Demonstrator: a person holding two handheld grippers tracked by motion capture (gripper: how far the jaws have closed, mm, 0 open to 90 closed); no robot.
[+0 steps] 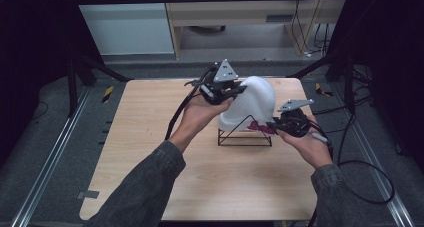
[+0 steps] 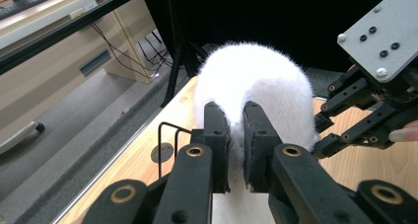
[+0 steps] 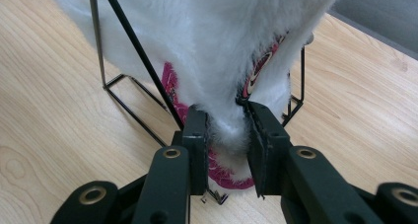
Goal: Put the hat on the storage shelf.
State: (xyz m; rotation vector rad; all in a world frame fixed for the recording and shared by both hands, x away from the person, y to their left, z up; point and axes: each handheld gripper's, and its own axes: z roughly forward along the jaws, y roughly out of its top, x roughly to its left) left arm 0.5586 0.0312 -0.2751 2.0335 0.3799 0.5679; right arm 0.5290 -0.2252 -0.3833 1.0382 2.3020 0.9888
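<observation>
A white fluffy cloth [image 1: 255, 99] with a magenta trim [image 1: 260, 127] is draped over a black wire triangle stand [image 1: 245, 137] at the middle of the wooden table [image 1: 165, 177]. My left gripper [image 1: 231, 93] is shut on the cloth's upper left side; its jaws pinch the white fur [image 2: 256, 76] between them [image 2: 235, 113]. My right gripper [image 1: 274, 126] is at the cloth's lower right edge, shut on the hanging fur [image 3: 217, 46] by the magenta trim [image 3: 170, 86], with my fingertips [image 3: 226, 118] just in front of a stand rod [image 3: 133, 46]. The right gripper [image 2: 365, 115] is seen beyond the cloth.
Cables [image 1: 360, 187] trail from both grippers across the table and off its right side. Black frame poles [image 1: 75, 82] stand at the far corners. A wooden cabinet [image 1: 240, 17] sits beyond the far edge. Metal floor rails [image 1: 45, 172] run along the table's left side.
</observation>
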